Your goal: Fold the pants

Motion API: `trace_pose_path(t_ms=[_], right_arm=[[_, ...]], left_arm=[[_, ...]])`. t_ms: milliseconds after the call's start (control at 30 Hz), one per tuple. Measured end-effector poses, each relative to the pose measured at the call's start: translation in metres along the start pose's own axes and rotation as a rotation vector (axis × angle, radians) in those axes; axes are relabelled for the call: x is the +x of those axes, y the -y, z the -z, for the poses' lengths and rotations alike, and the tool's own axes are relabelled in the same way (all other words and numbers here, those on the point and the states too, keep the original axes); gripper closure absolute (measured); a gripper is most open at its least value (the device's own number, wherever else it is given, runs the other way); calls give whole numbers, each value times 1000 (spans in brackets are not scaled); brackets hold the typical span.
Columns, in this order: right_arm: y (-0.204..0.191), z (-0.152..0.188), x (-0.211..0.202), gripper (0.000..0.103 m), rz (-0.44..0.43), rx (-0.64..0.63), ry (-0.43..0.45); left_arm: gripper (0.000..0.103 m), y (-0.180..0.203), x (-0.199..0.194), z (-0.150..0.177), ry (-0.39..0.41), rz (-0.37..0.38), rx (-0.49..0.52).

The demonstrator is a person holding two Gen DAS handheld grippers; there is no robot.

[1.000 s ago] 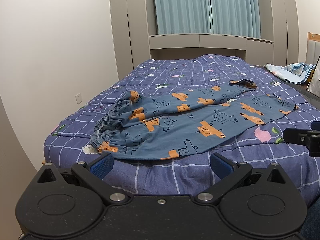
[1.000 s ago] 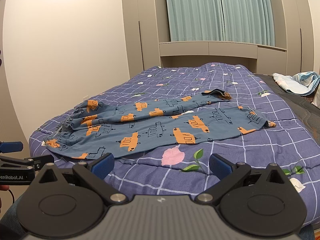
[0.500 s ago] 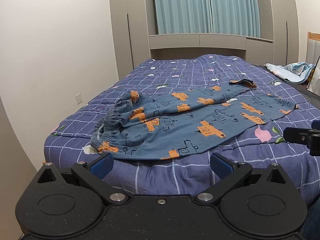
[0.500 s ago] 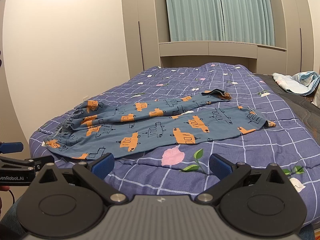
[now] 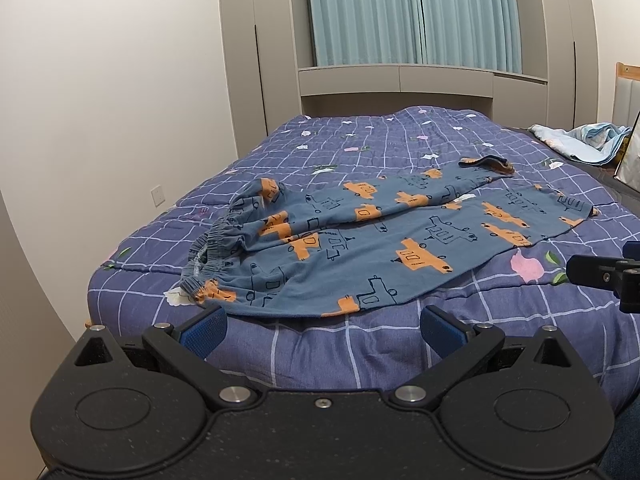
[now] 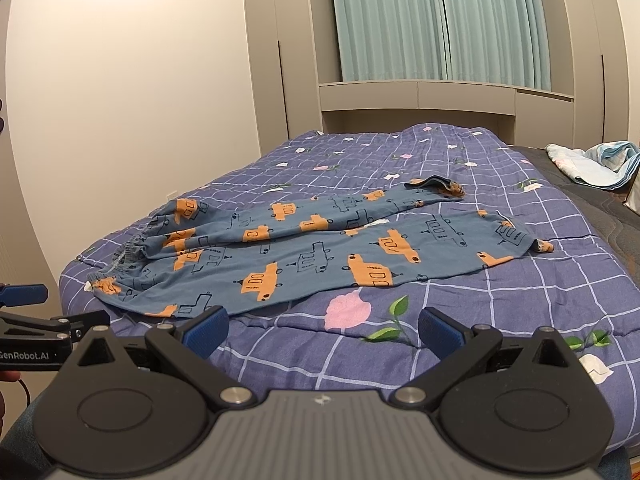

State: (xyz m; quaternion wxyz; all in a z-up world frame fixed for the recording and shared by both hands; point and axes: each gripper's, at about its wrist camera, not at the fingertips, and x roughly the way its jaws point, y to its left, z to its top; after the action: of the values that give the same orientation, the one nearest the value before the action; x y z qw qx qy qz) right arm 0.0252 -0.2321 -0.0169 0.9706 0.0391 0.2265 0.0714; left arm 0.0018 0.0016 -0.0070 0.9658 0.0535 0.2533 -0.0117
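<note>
While both tools are hovering at the near edge of the bed (image 5: 400,148), the pants (image 5: 360,248) are lying unfolded across its purple checked quilt (image 6: 460,160), waistband (image 5: 212,244) toward the left and legs running off to the right. One cuff (image 5: 488,163) is curling up at the far end. The left gripper (image 5: 322,330) is holding its jaws spread wide with nothing between them, and the right gripper (image 6: 322,330) is doing likewise, both short of the cloth. A pale blue blanket (image 6: 592,162) is sitting crumpled at far right.
</note>
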Motion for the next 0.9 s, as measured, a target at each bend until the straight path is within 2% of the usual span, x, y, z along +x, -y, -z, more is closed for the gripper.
trace_pose_path(t_ms=[900], right_arm=[[1, 2, 10, 0, -12, 13, -47]], left_arm=[[0, 2, 10, -2, -43, 4, 10]])
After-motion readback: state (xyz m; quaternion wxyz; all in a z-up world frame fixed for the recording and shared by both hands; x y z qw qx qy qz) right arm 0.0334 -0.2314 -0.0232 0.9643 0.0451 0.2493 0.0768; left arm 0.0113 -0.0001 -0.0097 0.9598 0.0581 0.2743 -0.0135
